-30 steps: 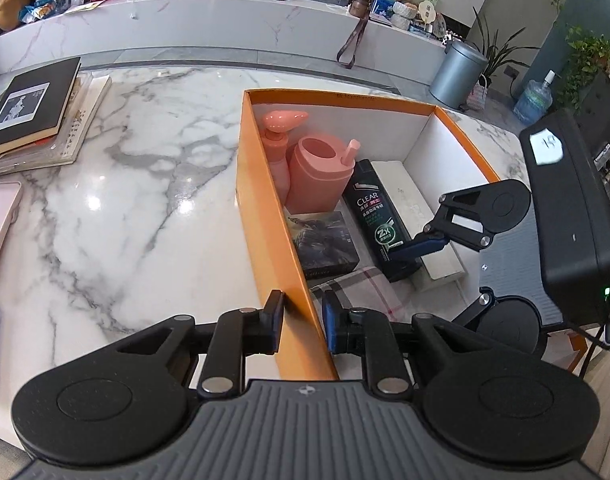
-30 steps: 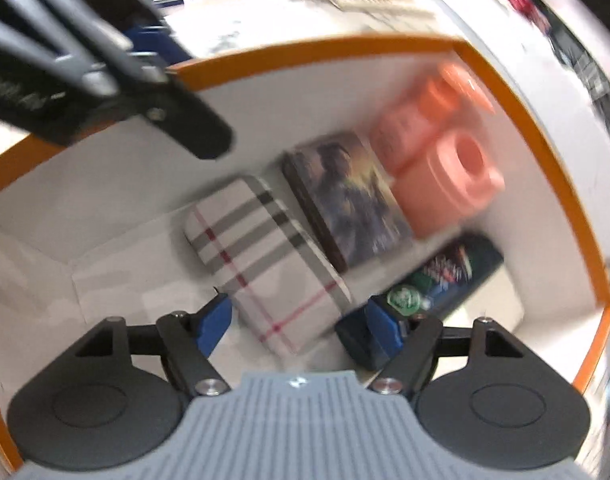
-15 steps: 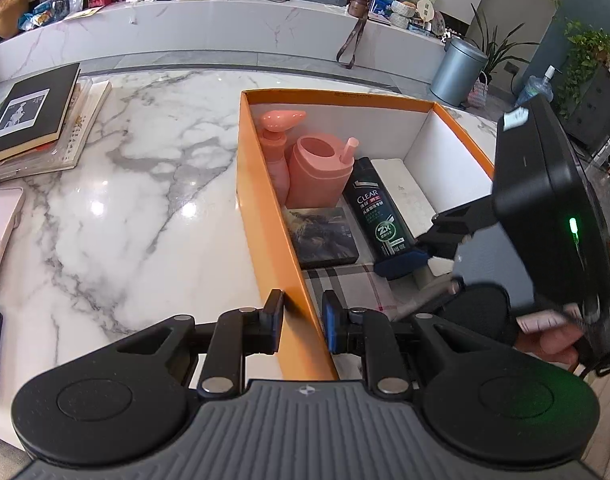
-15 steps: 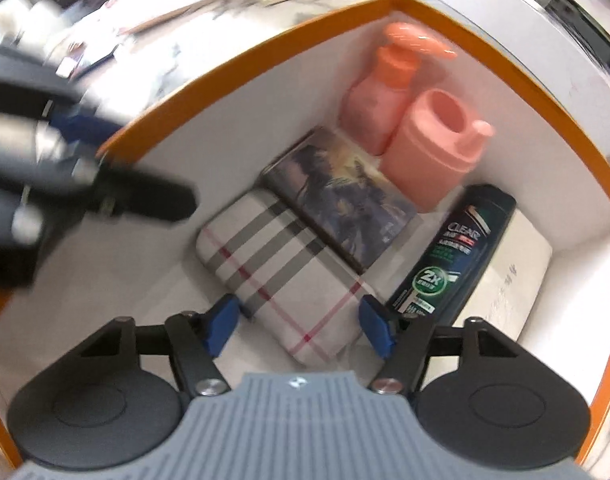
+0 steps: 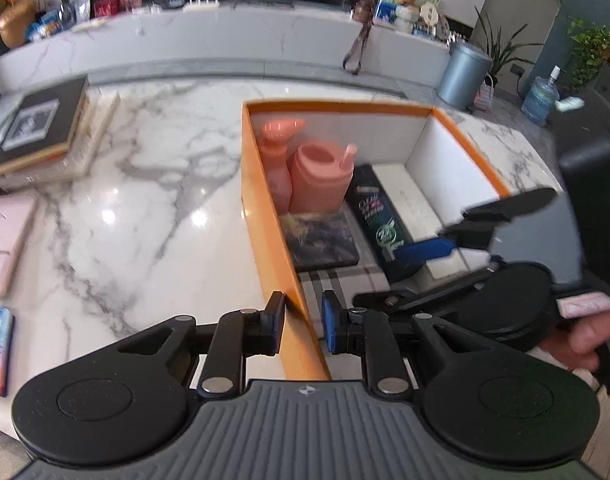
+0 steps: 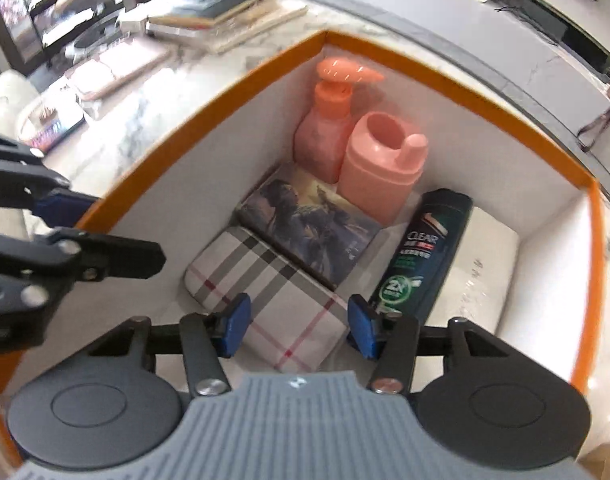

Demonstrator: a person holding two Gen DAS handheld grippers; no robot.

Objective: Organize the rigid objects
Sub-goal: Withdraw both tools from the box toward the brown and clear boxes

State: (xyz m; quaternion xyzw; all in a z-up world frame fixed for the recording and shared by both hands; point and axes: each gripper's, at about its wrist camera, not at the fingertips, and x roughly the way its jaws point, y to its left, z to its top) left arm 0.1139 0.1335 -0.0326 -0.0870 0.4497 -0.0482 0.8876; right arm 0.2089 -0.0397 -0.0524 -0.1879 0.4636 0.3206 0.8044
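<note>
Between our left gripper's (image 5: 303,322) pads sits the orange box's (image 5: 265,216) near wall, pinched tight to steady it. Our right gripper (image 6: 297,326) hangs inside the box above the plaid case (image 6: 265,296), jaws half open and closing, empty. Around it lie the picture box (image 6: 305,224), shampoo bottle (image 6: 421,256), pink pump bottle (image 6: 325,128) and pink jar (image 6: 381,168). We judge packing nearly done; next we need another item from the marble counter (image 5: 145,200).
</note>
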